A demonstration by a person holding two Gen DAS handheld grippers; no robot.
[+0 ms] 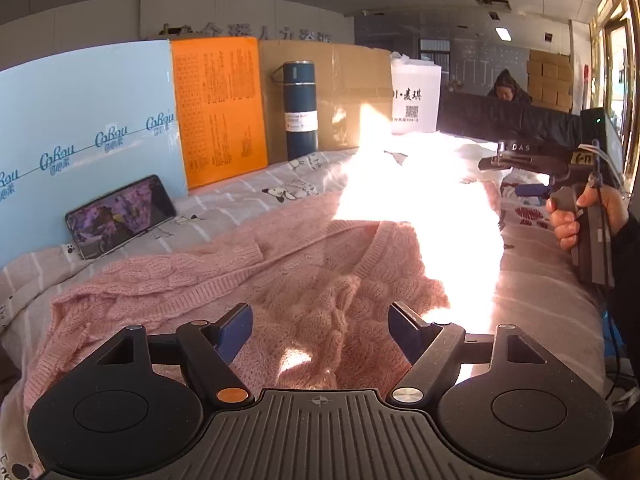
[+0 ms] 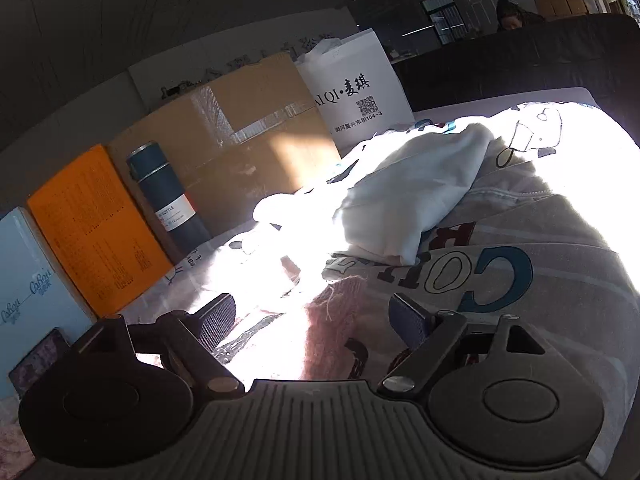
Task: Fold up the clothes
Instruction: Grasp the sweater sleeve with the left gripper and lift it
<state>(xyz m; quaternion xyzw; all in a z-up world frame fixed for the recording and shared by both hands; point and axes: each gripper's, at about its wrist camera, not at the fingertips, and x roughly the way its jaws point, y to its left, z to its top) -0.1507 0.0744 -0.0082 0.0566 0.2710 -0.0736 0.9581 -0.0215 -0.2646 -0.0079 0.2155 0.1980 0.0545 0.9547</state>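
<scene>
A pink cable-knit sweater (image 1: 224, 280) lies spread on the printed bed sheet (image 1: 248, 196), partly washed out by sunlight. My left gripper (image 1: 320, 330) is open and empty just above its near part. My right gripper (image 2: 312, 322) is open and empty over a pink sweater edge (image 2: 334, 308); it also shows in the left wrist view (image 1: 524, 176), held in a hand at the right. A white garment (image 2: 408, 196) lies crumpled beyond it on the grey lettered bedding (image 2: 520, 280).
Along the far side stand a light blue board (image 1: 80, 120), an orange box (image 1: 220, 108), a dark blue flask (image 1: 300, 112), a cardboard box (image 1: 352, 92) and a white bag (image 1: 416, 100). A phone (image 1: 120, 216) leans on the board. A person (image 1: 506, 88) sits beyond.
</scene>
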